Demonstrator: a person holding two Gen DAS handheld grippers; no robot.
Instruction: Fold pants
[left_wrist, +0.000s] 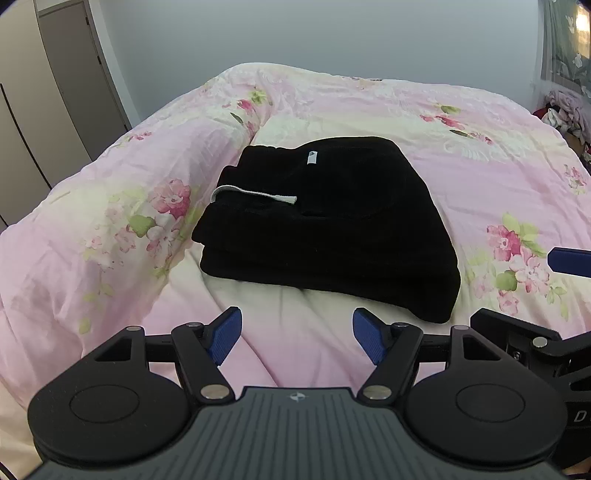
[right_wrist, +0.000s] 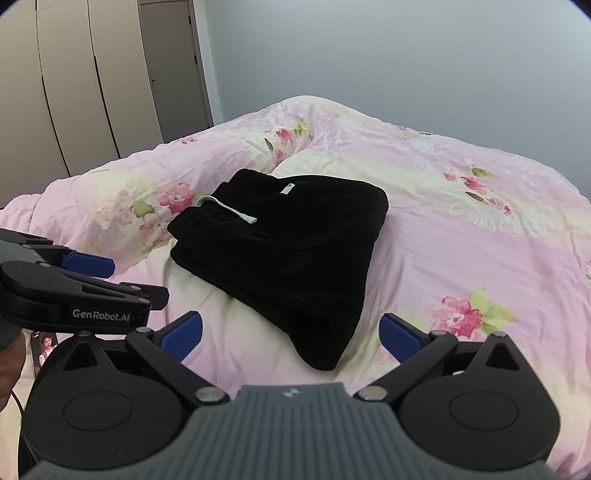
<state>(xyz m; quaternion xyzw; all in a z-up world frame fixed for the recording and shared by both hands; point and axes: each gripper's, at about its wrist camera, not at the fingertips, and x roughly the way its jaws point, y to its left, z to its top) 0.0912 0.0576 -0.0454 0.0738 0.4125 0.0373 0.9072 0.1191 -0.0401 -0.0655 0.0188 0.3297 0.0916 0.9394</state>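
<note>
Black pants (left_wrist: 332, 229) folded, lying on floral duvet (left_wrist: 480, 184); left gripper (left_wrist: 297, 338) and right gripper (right_wrist: 291, 338) fingers spread, empty.

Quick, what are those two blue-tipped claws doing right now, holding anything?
Left gripper: open, holding nothing.
Right gripper: open, holding nothing.
The folded black pants lie untouched on the bed.

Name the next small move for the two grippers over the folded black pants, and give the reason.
Probably just draw both back. The black fleece pants already lie in a compact stacked bundle on the pink floral quilt, white drawstring on top. The left gripper and right gripper are open, empty and clear of the cloth, so no fold seems left.
</note>
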